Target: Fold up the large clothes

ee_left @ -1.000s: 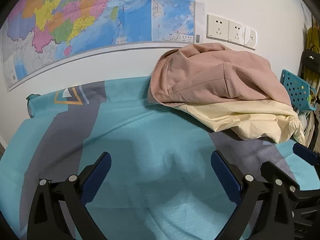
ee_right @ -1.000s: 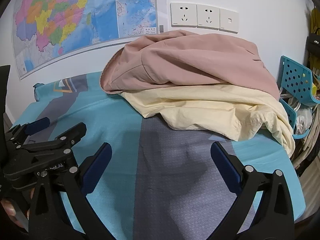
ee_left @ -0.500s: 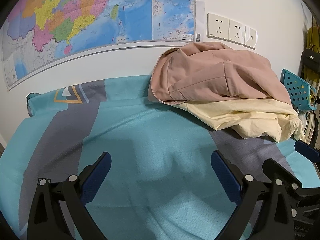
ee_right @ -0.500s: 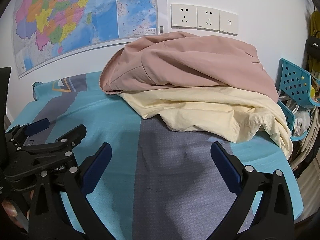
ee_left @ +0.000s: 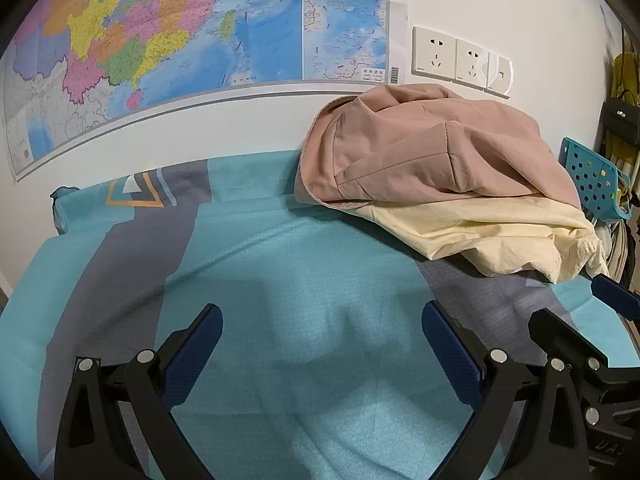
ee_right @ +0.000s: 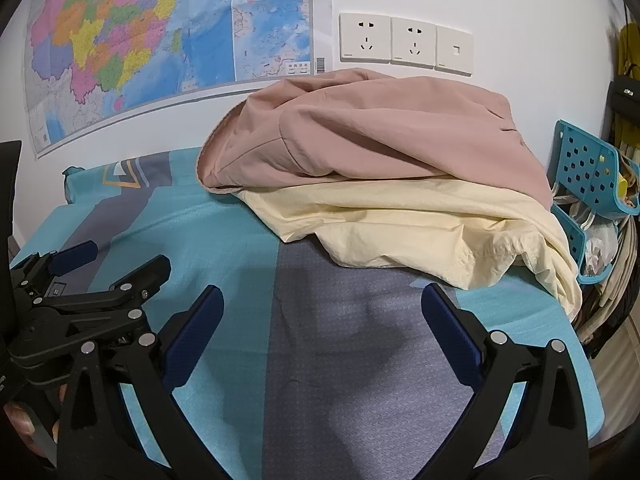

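Observation:
A crumpled pink garment [ee_left: 424,152] [ee_right: 372,132] lies on top of a cream-yellow garment [ee_left: 492,232] [ee_right: 420,224] at the far right of a table covered with a teal and grey cloth [ee_left: 280,272] [ee_right: 352,340]. My left gripper [ee_left: 320,320] is open and empty, low over the cloth, left of the pile. My right gripper [ee_right: 320,304] is open and empty, just in front of the cream garment. The left gripper also shows in the right wrist view [ee_right: 112,264], and the right gripper's finger [ee_left: 616,300] in the left wrist view.
A wall with a coloured map [ee_left: 180,48] and white sockets [ee_right: 404,44] backs the table. A blue perforated basket [ee_right: 588,168] and hanging items stand past the table's right edge. The table's right edge [ee_right: 588,360] drops off close to my right gripper.
Both grippers have drifted slightly right and toward the pile; the clothes sit a little nearer in the right wrist view. Both jaws stay open. The clothes have not moved.

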